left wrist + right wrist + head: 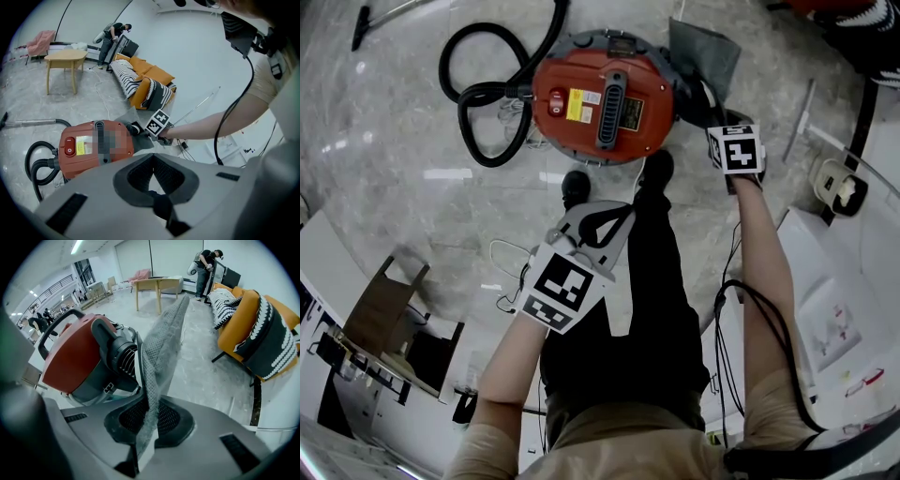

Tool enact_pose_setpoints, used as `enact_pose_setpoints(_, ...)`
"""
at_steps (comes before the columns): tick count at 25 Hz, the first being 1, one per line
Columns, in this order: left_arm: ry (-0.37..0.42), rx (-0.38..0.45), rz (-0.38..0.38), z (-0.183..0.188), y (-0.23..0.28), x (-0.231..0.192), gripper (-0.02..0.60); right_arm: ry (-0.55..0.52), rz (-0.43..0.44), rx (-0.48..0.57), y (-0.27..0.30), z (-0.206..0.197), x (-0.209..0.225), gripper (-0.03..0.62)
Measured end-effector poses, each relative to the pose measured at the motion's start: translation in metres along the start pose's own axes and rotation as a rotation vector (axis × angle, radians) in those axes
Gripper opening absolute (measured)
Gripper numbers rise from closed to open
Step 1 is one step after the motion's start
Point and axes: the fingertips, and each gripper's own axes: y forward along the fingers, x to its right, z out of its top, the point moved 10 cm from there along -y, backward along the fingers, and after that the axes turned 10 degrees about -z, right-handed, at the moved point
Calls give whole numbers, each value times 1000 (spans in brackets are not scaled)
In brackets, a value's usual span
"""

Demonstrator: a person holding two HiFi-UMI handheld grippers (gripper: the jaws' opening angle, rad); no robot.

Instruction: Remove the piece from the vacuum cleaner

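The red vacuum cleaner lies on the marble floor ahead of my feet. A grey mesh fabric piece stands up at its right end, beside the black motor housing. My right gripper is shut on the lower edge of this piece, the cloth pinched between its pads. My left gripper hangs back over my legs, shut with nothing in it, pointed at the vacuum. The left gripper view also shows the right gripper at the vacuum's end.
A black hose loops left of the vacuum, and a wand lies at the far left. A metal tube lies on the right. A wooden table, an orange sofa and a person stand farther off.
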Motion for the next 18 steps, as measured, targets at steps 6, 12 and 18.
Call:
enact_pose_setpoints(6,-5,5,4,-2,1,0,5,-2,3,-5,2,0,4,28)
enact_pose_setpoints(12,-9,8,6,-2,0,-3,5,1,-7,-16,5,-3,6,28)
enact_pose_setpoints(18,-10,2,9,-2,1,-5,5,20,-18,-5,9,-2,12,25)
